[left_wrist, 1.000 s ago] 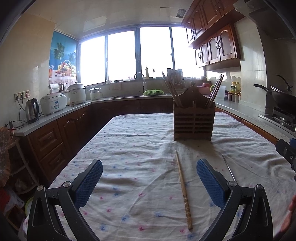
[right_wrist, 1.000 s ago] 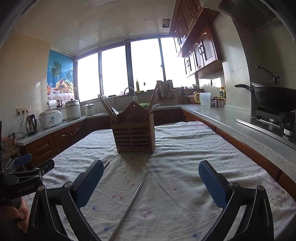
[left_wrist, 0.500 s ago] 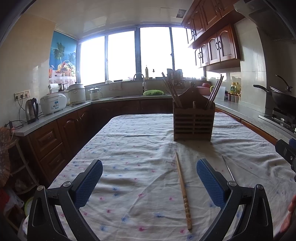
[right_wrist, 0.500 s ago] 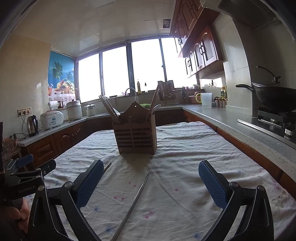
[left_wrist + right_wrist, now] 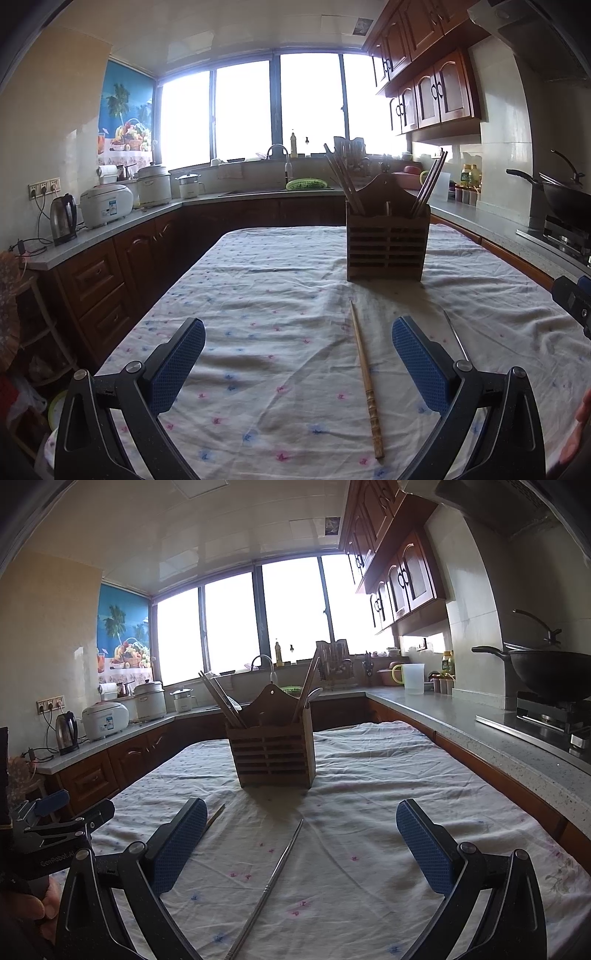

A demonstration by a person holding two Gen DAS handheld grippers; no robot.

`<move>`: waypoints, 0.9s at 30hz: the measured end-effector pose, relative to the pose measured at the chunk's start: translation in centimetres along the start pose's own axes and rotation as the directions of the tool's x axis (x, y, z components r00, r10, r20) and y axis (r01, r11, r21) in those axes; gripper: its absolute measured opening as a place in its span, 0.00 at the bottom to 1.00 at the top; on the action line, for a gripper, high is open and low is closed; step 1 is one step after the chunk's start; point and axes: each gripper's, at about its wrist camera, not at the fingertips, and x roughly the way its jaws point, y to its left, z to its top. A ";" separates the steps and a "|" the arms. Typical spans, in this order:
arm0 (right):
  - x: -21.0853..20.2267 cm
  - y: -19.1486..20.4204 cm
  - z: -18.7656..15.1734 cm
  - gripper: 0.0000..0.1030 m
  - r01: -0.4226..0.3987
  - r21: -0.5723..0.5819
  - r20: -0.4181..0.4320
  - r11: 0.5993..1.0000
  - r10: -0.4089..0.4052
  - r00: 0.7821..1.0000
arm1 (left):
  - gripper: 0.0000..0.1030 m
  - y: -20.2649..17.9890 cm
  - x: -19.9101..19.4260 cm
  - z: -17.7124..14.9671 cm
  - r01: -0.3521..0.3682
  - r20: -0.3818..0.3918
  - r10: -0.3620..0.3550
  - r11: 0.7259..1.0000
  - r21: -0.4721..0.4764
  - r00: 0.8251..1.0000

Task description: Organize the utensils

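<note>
We hold left gripper (image 5: pixel 297 360) & right gripper (image 5: pixel 301 840) jaws wide apart, empty; brown wooden chopstick (image 5: pixel 365 380) and slim metal chopstick (image 5: pixel 271 880) lie lengthwise, tips toward slatted wooden utensil holder (image 5: pixel 275 755).

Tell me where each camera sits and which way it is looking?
Left wrist: sits on the left gripper, looks across the table at the wooden chopstick; its open blue fingers show.
Right wrist: sits on the right gripper, looks at the metal chopstick; its open fingers and the left gripper show.
Both share the wooden holder and the window.
</note>
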 end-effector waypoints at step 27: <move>0.0 0.6 0.1 1.00 -0.012 0.008 0.002 1.000 0.012 1.000 | 0.99 -0.8 0.1 0.2 0.007 -0.010 -0.007 1.000 0.003 1.000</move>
